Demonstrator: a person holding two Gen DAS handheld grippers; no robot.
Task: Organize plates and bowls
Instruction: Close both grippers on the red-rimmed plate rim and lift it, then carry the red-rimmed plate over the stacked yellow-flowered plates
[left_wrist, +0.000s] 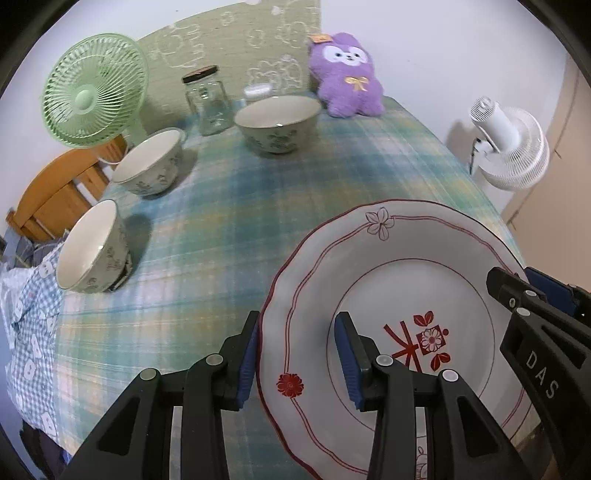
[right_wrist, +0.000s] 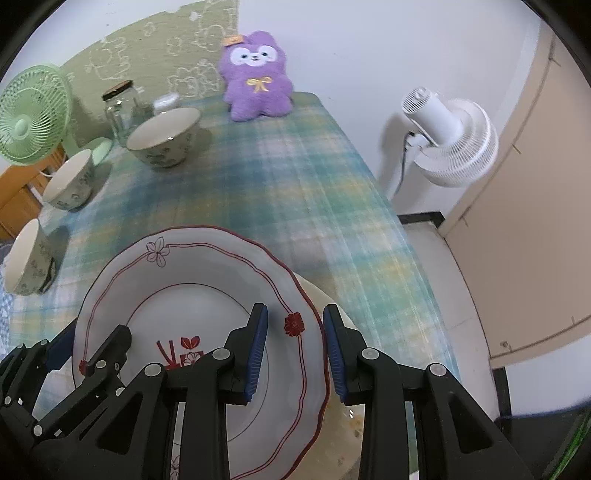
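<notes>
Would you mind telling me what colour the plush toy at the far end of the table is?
Purple, with a white face and yellow bow; the plush toy shows best in the right wrist view.

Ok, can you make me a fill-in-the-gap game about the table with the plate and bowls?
1. The plush toy at the back of the table is coloured ____.
2. The number of bowls on the tablecloth is ____.
3. The glass jar stands between the big bowl and the ____ fan.
4. The flowered plate is straddled by ____ grippers.

Missing words: purple; three; green; two
</notes>
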